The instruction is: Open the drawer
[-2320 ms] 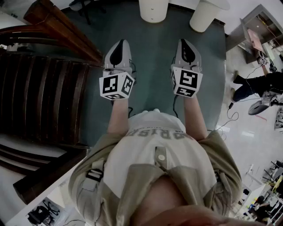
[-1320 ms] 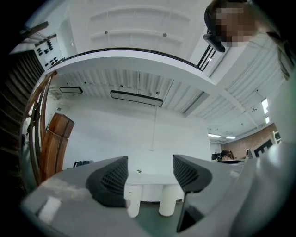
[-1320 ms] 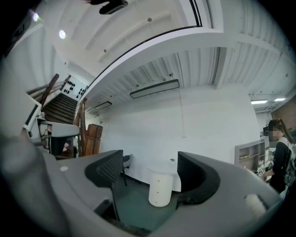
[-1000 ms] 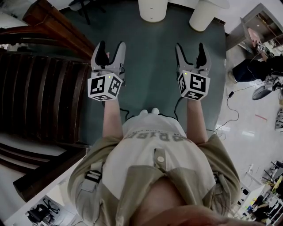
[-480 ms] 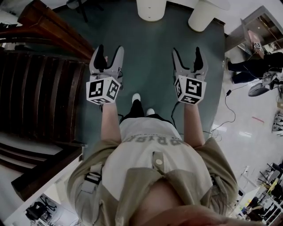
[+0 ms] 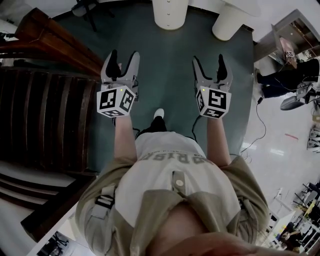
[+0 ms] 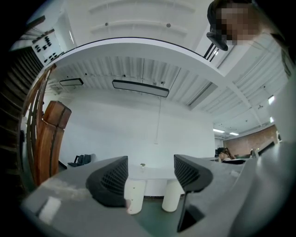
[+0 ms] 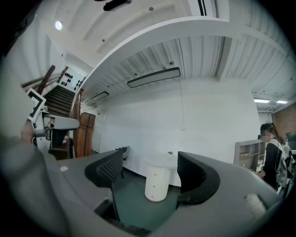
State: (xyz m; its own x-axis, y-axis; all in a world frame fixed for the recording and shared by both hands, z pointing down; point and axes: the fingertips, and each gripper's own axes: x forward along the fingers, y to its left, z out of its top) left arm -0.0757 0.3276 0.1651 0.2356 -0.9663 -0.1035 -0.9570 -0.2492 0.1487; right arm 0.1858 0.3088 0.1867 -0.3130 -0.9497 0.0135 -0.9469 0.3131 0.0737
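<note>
Two white round pedestals stand ahead under a white table top; the left pedestal (image 6: 170, 12) (image 8: 156, 184) has three small drawer knobs down its front, and the right pedestal (image 6: 228, 20) (image 7: 170, 196) stands beside it. Both are well beyond my grippers. My left gripper (image 6: 124, 55) (image 7: 150, 173) is open over the green carpet with nothing between its jaws. Level with it, my right gripper (image 6: 208, 60) (image 8: 150, 169) is also open and empty. In the left gripper view the left pedestal (image 7: 134, 196) shows between the jaws.
A dark wooden staircase (image 6: 45, 100) with a banister fills the left side. An office chair (image 6: 82, 7) stands at the far left corner. At the right, a person (image 6: 280, 80) stands on the pale floor near a shelf unit (image 8: 247, 157), and cables (image 6: 260, 125) trail there.
Both grippers, shut 2.3 s ago, have opened. The person holding them has stepped forward, one foot now showing on the carpet, and the pedestals have drawn slightly nearer.
</note>
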